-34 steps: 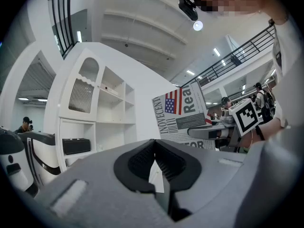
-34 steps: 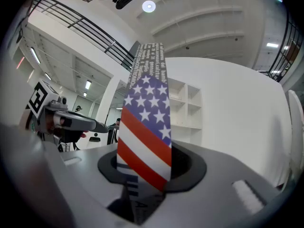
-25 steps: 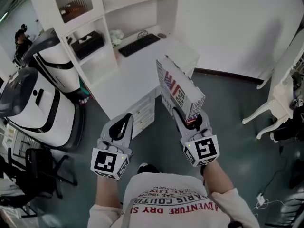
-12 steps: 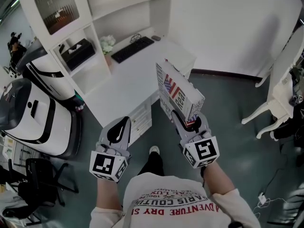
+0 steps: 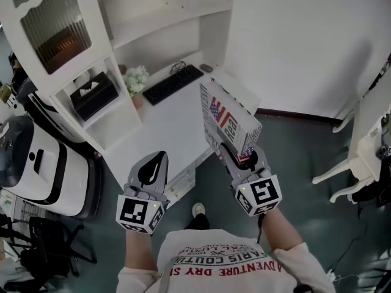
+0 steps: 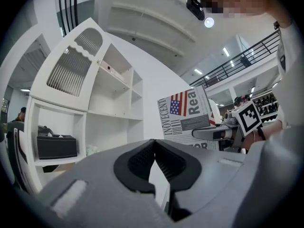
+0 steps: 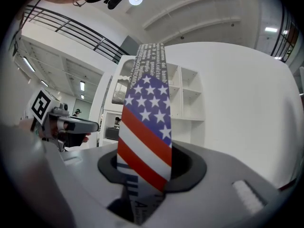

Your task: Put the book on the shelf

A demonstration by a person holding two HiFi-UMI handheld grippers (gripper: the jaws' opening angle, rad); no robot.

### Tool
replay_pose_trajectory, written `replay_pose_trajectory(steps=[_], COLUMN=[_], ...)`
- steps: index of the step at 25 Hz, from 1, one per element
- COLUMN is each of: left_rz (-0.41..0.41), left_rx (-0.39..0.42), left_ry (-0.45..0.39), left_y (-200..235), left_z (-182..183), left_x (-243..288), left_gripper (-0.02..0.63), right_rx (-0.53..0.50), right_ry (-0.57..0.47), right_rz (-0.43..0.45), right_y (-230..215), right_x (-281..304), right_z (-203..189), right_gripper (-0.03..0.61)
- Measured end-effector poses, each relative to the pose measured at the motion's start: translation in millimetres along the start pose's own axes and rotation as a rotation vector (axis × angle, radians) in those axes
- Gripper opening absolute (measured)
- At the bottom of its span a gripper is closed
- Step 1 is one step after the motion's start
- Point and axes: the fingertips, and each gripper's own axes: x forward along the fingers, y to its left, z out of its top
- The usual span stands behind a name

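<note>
A book [image 5: 227,119] with a stars-and-stripes cover stands upright in my right gripper [image 5: 243,155], whose jaws are shut on its lower edge. From the right gripper view its striped spine [image 7: 145,141] rises between the jaws. My left gripper [image 5: 150,171] is shut and empty, held to the left of the book at about the same height. The white shelf unit [image 5: 143,23] stands ahead, over a white desk [image 5: 165,124]. Seen in the left gripper view, the book [image 6: 186,115] is on the right and the shelf unit [image 6: 109,103] on the left.
On the desk lie a black keyboard [image 5: 171,85] and a small plant [image 5: 135,78]. A black tissue box [image 5: 93,95] sits in a low shelf compartment. A white machine [image 5: 36,163] stands at the left. White furniture legs [image 5: 342,176] are at the right, over the grey floor.
The view has moved closer to the shelf unit and desk, which now sit lower and nearer in the head view. Both grippers keep their pose, and the book stays gripped.
</note>
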Motion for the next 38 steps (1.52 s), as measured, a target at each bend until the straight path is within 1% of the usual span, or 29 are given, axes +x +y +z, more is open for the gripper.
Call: replay_pose_trajectory(steps=[2, 6, 10, 13, 19, 23, 26, 29, 33, 35, 38], left_rz=[0.017, 0.079, 0.135, 0.185, 0.287, 0.386, 0.455, 0.515, 0.586, 0.613, 0.642], left_rx=[0.0, -0.012, 0.001, -0.003, 0.043, 0.074, 0.083, 0.086, 0.137, 0.175, 0.187], left_ry=[-0.007, -0.025, -0.034, -0.037, -0.027, -0.021, -0.036, -0.042, -0.027, -0.01, -0.007], left_y=[22, 71, 106, 125, 133, 145, 153, 156, 159, 160, 164], left_z=[2, 6, 18, 27, 26, 42, 54, 59, 68, 73, 81], left_x=[30, 83, 125, 144, 159, 165, 166, 163, 155, 149, 142], left_gripper=[0.005, 0.005, 0.005, 0.005, 0.005, 0.003, 0.003, 0.003, 0.003, 0.003, 0.005], right_rx=[-0.006, -0.013, -0.026, -0.03, 0.004, 0.04, 0.025, 0.002, -0.041, -0.062, -0.085], right_ry=[-0.004, -0.001, -0.024, -0.041, -0.086, -0.109, -0.159, -0.221, -0.298, -0.324, -0.344], right_rz=[0.008, 0.042, 0.095, 0.151, 0.268, 0.381, 0.451, 0.502, 0.57, 0.584, 0.573], right_y=[-21, -53, -73, -81, -89, -84, -81, -78, -67, -60, -53], right_x=[37, 105, 162, 201, 242, 274, 292, 308, 330, 342, 354], right_z=[3, 5, 13, 17, 17, 30, 53, 81, 123, 139, 155], right_gripper=[0.156, 0.156, 0.156, 0.156, 0.156, 0.156, 0.156, 0.156, 0.156, 0.156, 0.156])
